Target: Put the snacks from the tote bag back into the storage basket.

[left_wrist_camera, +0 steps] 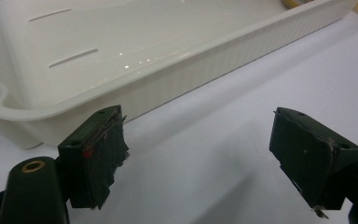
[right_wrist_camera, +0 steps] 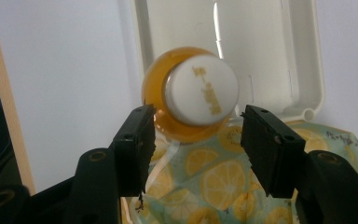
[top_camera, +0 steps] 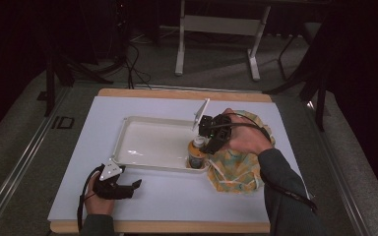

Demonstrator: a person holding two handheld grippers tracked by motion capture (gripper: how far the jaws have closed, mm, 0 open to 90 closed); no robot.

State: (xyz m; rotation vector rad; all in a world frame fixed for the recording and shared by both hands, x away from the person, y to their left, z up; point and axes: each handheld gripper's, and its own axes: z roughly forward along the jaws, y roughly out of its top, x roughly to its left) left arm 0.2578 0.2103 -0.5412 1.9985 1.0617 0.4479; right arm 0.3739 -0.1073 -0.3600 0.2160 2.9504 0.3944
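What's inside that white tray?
One amber bottle with a white cap stands in the tray's near right corner, below the open right tongs. The rest of the floor looks bare; the bottle's base is hidden behind the rim.

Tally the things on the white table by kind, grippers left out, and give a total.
White tray: 1
Orange bottle with a white cap, standing in the tray's near right corner: 1
Lemon-print cloth bag, beside the tray's right end: 1
Total: 3
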